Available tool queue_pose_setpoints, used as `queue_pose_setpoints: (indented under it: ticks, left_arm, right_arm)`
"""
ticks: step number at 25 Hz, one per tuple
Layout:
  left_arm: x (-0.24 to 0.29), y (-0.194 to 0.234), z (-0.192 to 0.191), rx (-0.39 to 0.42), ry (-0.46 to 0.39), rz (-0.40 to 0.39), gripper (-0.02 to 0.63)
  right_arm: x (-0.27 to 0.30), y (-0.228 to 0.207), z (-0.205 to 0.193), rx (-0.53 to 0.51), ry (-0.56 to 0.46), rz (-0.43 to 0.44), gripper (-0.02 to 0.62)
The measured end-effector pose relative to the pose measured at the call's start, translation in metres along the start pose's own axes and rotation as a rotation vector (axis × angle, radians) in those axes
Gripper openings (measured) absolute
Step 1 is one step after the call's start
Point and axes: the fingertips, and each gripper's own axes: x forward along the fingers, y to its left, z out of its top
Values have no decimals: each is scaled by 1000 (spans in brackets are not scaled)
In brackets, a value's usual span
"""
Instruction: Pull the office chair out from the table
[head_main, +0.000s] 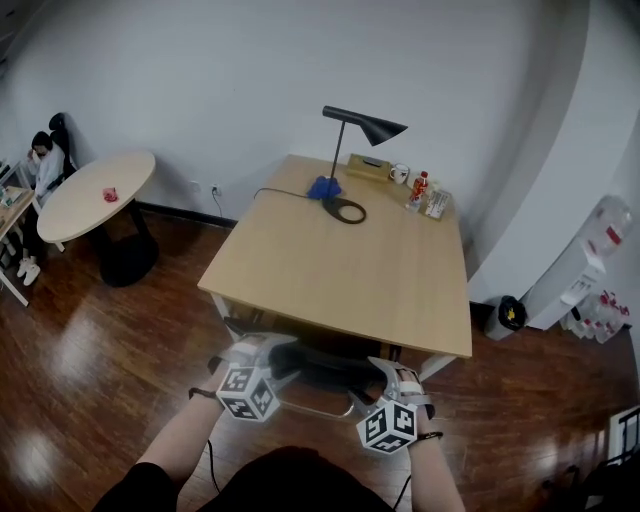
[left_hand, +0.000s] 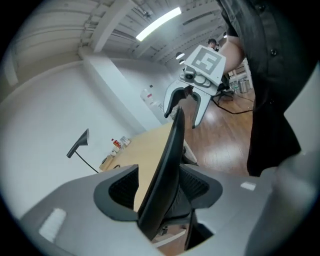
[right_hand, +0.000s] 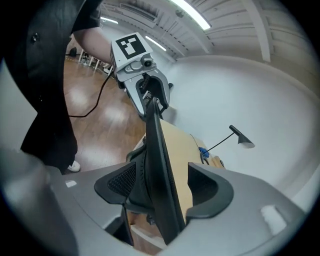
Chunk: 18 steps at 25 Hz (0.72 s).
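The black office chair (head_main: 322, 378) is tucked under the near edge of the light wooden table (head_main: 340, 270); only its backrest top shows in the head view. My left gripper (head_main: 265, 352) is at the backrest's left end and my right gripper (head_main: 392, 372) at its right end. In the left gripper view the thin backrest edge (left_hand: 167, 165) stands between the wide jaws of the left gripper (left_hand: 159, 192), with table showing in the gap beside it. The right gripper (right_hand: 162, 192) likewise straddles the backrest edge (right_hand: 159, 150), jaws wide. Both stand open around it.
On the table's far side stand a black desk lamp (head_main: 362, 125) and small items (head_main: 420, 190). A round table (head_main: 95, 195) and a seated person (head_main: 45, 165) are at the far left. A water dispenser (head_main: 590, 260) and a bin (head_main: 507, 316) stand at the right, on wood floor.
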Motion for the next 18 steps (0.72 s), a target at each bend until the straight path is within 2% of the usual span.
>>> queue_pose_setpoints:
  ticks: [4, 8, 13, 18]
  left_arm:
    - [15, -9, -16, 98, 89, -80, 233]
    - [25, -6, -20, 155, 125, -105, 232]
    - [38, -16, -30, 212, 211, -189, 231]
    - [42, -21, -41, 290, 251, -176, 223]
  right_arm:
    - [13, 4, -10, -51, 66, 39, 330]
    - [26, 7, -14, -68, 103, 77, 313]
    - [35, 7, -22, -97, 123, 86, 277]
    - [40, 5, -28, -160, 159, 73, 216]
